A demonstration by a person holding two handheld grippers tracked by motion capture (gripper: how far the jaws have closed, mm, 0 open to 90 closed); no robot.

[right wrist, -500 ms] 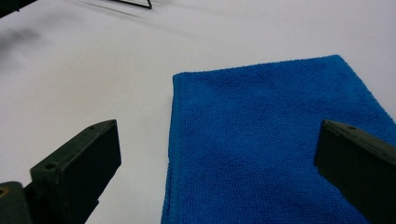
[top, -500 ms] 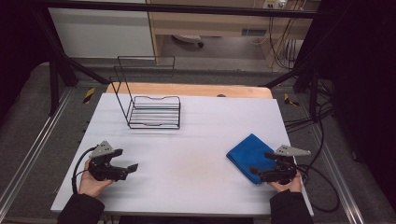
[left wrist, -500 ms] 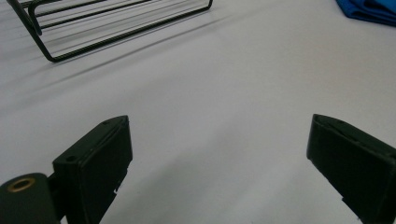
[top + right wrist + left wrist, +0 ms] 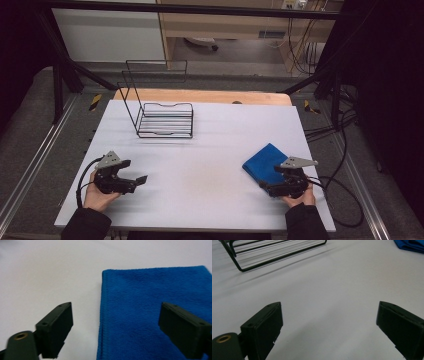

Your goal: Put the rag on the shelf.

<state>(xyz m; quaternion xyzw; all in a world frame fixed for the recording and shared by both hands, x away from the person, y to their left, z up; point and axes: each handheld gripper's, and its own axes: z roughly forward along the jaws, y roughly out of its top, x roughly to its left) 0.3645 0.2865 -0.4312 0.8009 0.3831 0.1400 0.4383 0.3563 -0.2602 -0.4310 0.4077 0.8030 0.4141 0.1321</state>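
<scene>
Nearest me, the right gripper point(image 4: 267, 187) hovered at the front right of the table point(image 4: 215, 150), its jaws spread wide with nothing pinched between them. Just beyond its tips lay the folded blue cloth point(image 4: 265, 162), flat on the white top; in the right gripper view the cloth's point(image 4: 155, 315) left edge ran up between the two jaws, one jaw over bare table and the other over the blue. The left gripper point(image 4: 140, 179) sat at the front left, well apart from the cloth, jaws likewise spread and empty, pointing across bare table.

The step in hand looked to be taking hold of the cloth. To do it well, I judged the right gripper should drop low and straddle that near edge, so one pad slid under the fold before closing; a bite from above might catch only the top layer and let it unfold.

Farther back stood the black wire rack point(image 4: 162, 117), empty, near the table's far left.
</scene>
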